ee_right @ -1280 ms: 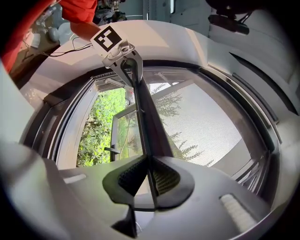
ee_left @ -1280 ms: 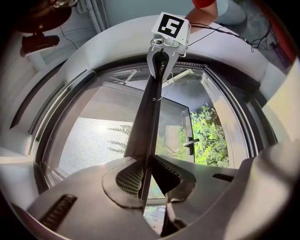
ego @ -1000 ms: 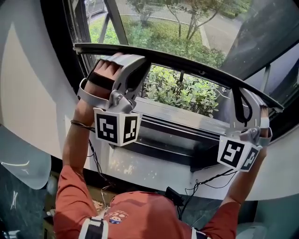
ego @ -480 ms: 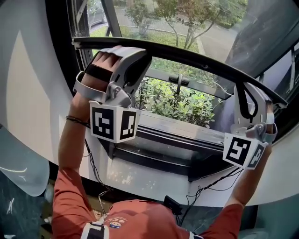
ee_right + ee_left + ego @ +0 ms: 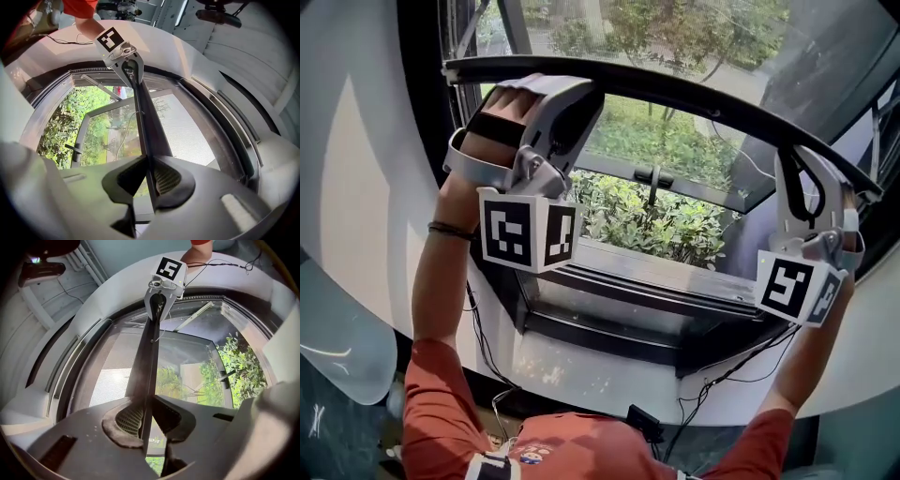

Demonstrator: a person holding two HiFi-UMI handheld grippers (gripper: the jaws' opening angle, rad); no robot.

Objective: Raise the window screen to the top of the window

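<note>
Left gripper sits narrow, jaws pinched on the thin edge of the dark, slim metal bottom bar of the window screen. In the left gripper view I see the ribbed pad flat against the bar, which runs straight out between the jaws of the left gripper. Right gripper is the same: narrow, clamped on the bar's other end. Its jaws have just been easing slightly wider, with the bar between them and the right gripper's pads on it. Each gripper view shows the other gripper at the far end of the bar: right gripper and left gripper.

Both grippers point up from below, arms raised, orange sleeves low in the head view. A black wristband is on the left wrist.

Bar spans the window opening from side to side, tilted down to the right in the head view, and sits well above the black window handle. Fine grey mesh stretches from the bar up to the frame top, also seen in the right gripper view. Below the bar the opening is bare, with leafy green shrubs outside. Black sill track is at the bottom, white curved wall around, and thin black cables hang under the sill.
</note>
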